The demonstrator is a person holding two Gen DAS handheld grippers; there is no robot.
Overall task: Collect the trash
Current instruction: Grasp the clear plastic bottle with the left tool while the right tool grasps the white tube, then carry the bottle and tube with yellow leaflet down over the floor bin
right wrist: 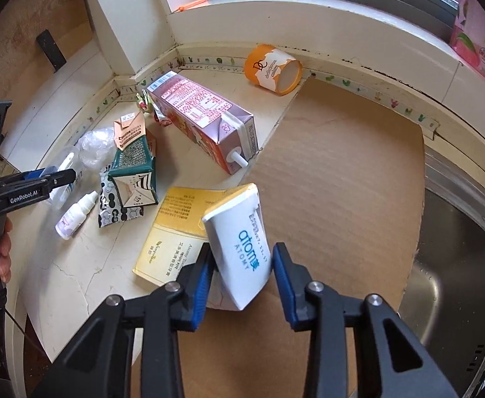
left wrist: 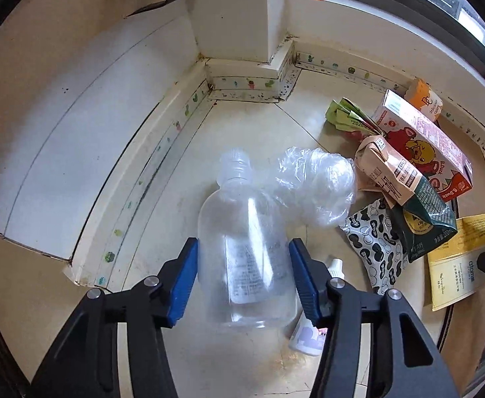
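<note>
Left gripper (left wrist: pixel 242 275) straddles the clear bottle (left wrist: pixel 245 248), pads just touching, while right gripper (right wrist: pixel 241 277) pinches a white tube (right wrist: pixel 239 248); slick plastic could slip.

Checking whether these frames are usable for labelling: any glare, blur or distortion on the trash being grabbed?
Left wrist view: fisheye bends the walls; clear bottle shows window glare streaks, label faint. Right wrist view: sharp, white tube text readable; sink reflects light.
</note>
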